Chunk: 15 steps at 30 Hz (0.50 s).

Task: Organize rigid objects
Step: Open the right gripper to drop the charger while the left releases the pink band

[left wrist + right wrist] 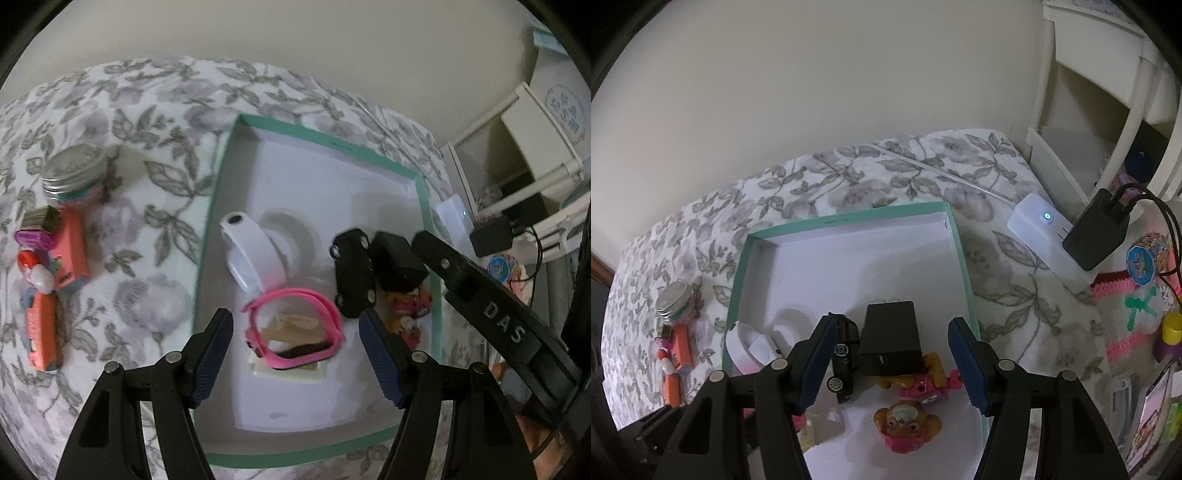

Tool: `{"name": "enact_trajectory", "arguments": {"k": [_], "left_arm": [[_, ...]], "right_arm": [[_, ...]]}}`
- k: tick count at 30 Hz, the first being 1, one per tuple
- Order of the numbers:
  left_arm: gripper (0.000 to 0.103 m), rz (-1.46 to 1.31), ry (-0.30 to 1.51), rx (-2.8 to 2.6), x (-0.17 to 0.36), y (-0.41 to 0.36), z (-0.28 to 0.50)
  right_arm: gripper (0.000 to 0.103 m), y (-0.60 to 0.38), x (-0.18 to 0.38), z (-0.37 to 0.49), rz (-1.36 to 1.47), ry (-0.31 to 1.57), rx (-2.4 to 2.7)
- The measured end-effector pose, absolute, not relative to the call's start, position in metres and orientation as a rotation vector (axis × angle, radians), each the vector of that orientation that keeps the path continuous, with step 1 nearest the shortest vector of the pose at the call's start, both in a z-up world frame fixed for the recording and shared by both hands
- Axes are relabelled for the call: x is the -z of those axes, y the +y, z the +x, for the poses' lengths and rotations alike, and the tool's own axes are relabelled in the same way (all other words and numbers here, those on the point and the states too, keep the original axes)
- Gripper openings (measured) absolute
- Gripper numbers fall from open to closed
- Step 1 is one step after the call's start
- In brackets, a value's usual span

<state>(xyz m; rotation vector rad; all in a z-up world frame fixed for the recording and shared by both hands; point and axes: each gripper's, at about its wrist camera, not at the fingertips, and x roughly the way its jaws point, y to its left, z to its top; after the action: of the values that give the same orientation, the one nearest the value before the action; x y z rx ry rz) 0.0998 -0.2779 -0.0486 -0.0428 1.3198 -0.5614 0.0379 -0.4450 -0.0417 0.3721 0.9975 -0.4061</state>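
Observation:
A teal-rimmed white box (207, 229) (956, 236) lies on the floral bedspread. In it are a white band (255, 254) (750, 347), a pink watch (291, 328), a black toy car (352, 273) (844, 362), a black charger block (397, 264) (890, 341) and a yellow-pink toy dog (908, 421) (406, 306). My left gripper (297, 358) is open above the pink watch. My right gripper (894, 363) is open, with its jaws on either side of the car, the charger and the dog. The right gripper's arm (491, 310) shows in the left wrist view.
Left of the box lie a metal-lidded jar (74, 173) (674, 299), a salmon box (70, 251) and an orange candy dispenser (40, 317) (674, 369). A white power strip (1045, 236) with a black adapter (1097, 232), a white shelf (1108, 92) and small items stand at right.

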Motion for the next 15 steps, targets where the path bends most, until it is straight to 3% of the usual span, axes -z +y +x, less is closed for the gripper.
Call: {"name": "enact_trajectory", "arguments": {"k": [8, 11, 15], "left_arm": [[0.072, -0.072, 1.235, 0.504, 0.018, -0.251, 0.112], [0.072, -0.077, 1.197, 0.468, 0.009, -0.241, 0.116], [0.076, -0.088, 1.184, 0.417, 0.006, -0.230, 0.123]], "right_arm": [[0.067, -0.442, 0.019, 0.034, 0.370, 0.945, 0.394], [0.078, -0.439, 0.015, 0.035, 0.346, 0.947, 0.394], [0.079, -0.436, 0.016, 0.036, 0.329, 0.954, 0.393]]}}
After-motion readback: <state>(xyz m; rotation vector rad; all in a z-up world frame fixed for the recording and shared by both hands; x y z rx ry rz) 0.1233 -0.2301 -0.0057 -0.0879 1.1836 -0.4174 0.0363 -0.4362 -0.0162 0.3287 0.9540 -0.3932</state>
